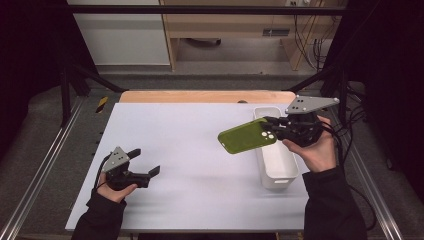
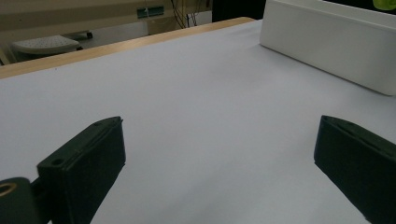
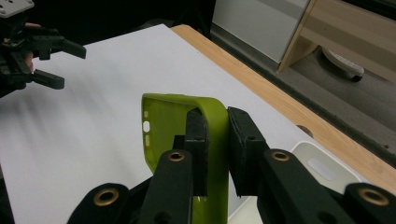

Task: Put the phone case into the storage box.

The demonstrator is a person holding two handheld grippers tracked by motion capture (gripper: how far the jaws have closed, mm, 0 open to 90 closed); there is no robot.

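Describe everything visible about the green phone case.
The green phone case is an olive-green shell that looks like soft matte plastic or rubber, with rounded corners, a raised rim and small cutouts near one end. It is empty, with no phone in it. The right gripper holds it clear of the white table, jaws clamped on one end wall, one pad inside and one outside. In the high view it juts out to the left of the white bin, beside the bin's left wall.
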